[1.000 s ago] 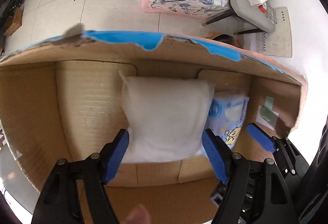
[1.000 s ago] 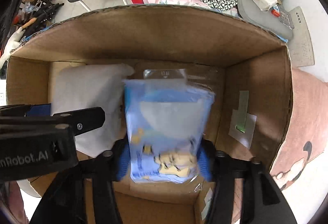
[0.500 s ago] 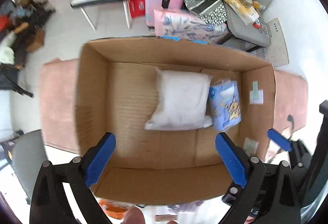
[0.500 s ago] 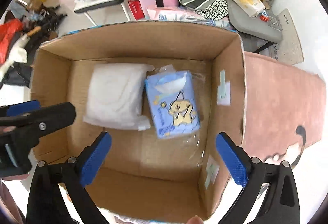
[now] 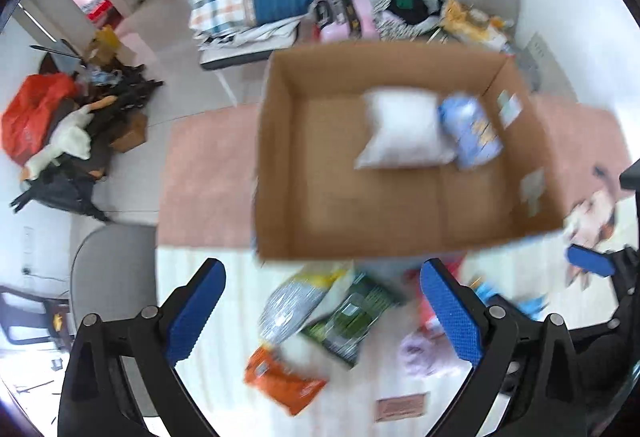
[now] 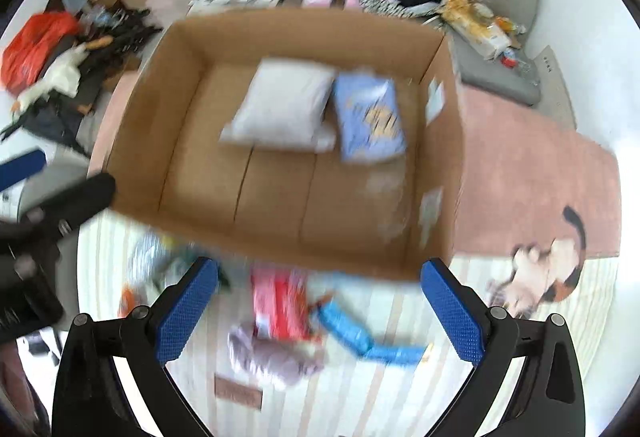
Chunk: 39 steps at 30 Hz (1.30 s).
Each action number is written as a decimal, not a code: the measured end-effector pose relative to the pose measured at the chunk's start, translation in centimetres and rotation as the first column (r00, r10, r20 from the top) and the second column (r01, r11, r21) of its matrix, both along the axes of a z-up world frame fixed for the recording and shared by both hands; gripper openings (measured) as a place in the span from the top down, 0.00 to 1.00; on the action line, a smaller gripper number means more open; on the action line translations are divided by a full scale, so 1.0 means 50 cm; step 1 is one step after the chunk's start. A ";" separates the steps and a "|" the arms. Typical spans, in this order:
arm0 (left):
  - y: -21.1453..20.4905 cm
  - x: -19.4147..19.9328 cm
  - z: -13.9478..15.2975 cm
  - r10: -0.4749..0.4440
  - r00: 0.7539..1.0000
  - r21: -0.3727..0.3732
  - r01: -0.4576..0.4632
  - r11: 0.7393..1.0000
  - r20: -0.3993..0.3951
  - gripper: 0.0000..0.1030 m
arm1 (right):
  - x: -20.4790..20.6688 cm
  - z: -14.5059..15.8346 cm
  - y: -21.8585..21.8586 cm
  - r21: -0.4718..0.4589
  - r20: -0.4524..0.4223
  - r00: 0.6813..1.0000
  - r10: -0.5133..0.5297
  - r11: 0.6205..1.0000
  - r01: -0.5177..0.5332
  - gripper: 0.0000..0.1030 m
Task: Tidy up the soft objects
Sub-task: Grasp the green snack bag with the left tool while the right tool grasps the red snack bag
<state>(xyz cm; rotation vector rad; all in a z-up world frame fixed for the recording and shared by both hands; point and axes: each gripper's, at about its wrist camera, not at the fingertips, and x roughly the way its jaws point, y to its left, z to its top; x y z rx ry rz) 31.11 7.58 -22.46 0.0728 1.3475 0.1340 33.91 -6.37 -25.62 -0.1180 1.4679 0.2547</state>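
Inside the cardboard box [image 6: 436, 173], far side, you have the white pillow [image 6: 284, 105] lying flat with the blue tissue pack [image 6: 370, 117] touching its right edge. Your left tongs [image 5: 324, 313] and right tongs [image 6: 318, 313] are both spread wide, holding nothing, above the striped mat [image 6: 400, 397] near the box, where the lilac cloth [image 6: 268, 355], red packet [image 6: 280, 307] and orange packet [image 5: 282, 383] lie loose.

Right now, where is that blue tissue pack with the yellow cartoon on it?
The blue tissue pack lies on the floor of the cardboard box, toward the box's right wall, right beside the white pillow, in both wrist views.
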 end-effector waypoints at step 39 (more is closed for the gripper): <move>0.016 -0.259 -0.371 0.104 0.861 -0.211 -0.237 0.948 -0.499 0.65 | -0.288 -0.289 -0.035 -0.011 -0.421 0.907 -0.037 0.999 0.036 0.50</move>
